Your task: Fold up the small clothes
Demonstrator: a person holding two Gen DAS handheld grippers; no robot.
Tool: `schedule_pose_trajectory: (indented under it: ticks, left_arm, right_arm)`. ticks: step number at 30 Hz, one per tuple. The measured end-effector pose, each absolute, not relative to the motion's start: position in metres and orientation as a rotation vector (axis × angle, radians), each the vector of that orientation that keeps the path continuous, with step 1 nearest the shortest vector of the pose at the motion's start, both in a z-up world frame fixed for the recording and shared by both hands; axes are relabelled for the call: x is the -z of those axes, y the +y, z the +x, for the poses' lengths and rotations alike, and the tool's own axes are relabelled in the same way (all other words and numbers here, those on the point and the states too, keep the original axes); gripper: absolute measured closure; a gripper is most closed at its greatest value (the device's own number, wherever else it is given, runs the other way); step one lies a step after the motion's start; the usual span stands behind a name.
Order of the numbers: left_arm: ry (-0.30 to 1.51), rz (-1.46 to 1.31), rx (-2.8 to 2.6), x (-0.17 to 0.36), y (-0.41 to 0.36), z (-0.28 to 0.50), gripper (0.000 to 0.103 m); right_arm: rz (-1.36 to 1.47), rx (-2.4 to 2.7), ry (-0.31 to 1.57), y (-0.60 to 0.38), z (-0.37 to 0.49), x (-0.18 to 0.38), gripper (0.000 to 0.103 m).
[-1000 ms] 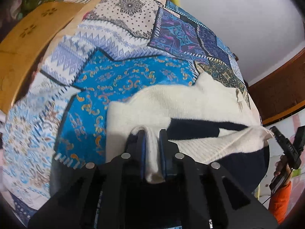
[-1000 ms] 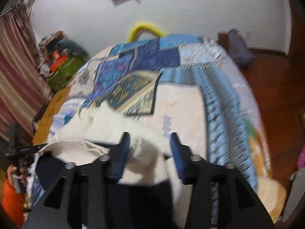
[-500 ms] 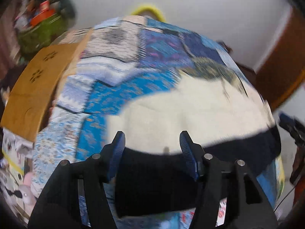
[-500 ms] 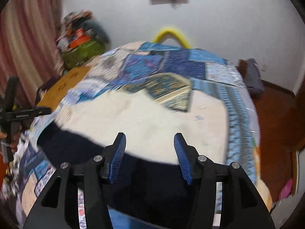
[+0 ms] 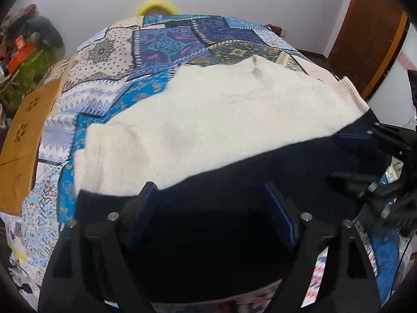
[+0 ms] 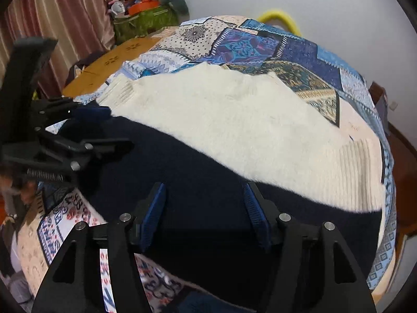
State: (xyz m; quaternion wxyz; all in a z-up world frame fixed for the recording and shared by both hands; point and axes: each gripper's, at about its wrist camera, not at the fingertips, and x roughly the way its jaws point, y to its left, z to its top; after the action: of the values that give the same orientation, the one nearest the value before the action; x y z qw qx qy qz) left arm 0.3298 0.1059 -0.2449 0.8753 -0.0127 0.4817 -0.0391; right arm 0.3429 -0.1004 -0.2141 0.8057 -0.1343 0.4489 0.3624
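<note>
A small knit sweater, cream (image 5: pixel 208 120) on its far half and navy (image 5: pixel 234 182) on its near half, lies spread flat on the patchwork bed cover; it also shows in the right wrist view (image 6: pixel 234 120). My left gripper (image 5: pixel 208 203) is open and empty just above the navy hem. My right gripper (image 6: pixel 204 203) is open and empty above the navy part too. Each gripper shows in the other's view: the right one (image 5: pixel 365 161) at the sweater's right edge, the left one (image 6: pixel 86 130) at its left edge.
The patchwork quilt (image 5: pixel 161 44) covers the bed. A wooden board (image 5: pixel 26 120) runs along the left side. A green bag with clutter (image 6: pixel 140 18) and a striped curtain (image 6: pixel 52 13) stand at the far left. A wooden door (image 5: pixel 370 26) is to the right.
Both grippers have let go of the cream fabric and opened. The sweater now lies flat and spread out. Both grippers have pulled back toward the near navy edge.
</note>
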Motion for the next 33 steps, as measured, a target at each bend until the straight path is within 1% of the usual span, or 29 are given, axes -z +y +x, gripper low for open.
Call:
schedule_pose_trajectory:
  ticks: [7,15,20,27,30,33]
  left_arm:
    - [1.009,-0.081,0.002,0.250,0.149,0.311,0.021]
    - [1.007,-0.115,-0.116,0.256,0.183,0.283,0.021]
    - [1.001,-0.191,-0.150,0.254,0.198,0.268,0.021]
    - [0.925,-0.173,-0.173,0.222,0.184,0.242,0.022]
    - [0.907,-0.214,-0.154,0.214,0.175,0.229,0.022]
    - [0.911,-0.269,-0.123,0.216,0.166,0.217,0.018]
  right_arm:
    - [-0.295,-0.628,0.961,-0.153,0.343,0.214,0.045]
    - [-0.184,-0.537,0.976,-0.211,0.336,0.211,0.045]
    - [-0.201,-0.522,0.949,-0.206,0.323,0.204,0.045]
    - [-0.176,-0.578,0.876,-0.190,0.307,0.176,0.045]
    - [-0.145,-0.628,0.832,-0.174,0.297,0.163,0.040]
    - [-0.130,-0.673,0.818,-0.156,0.291,0.163,0.040]
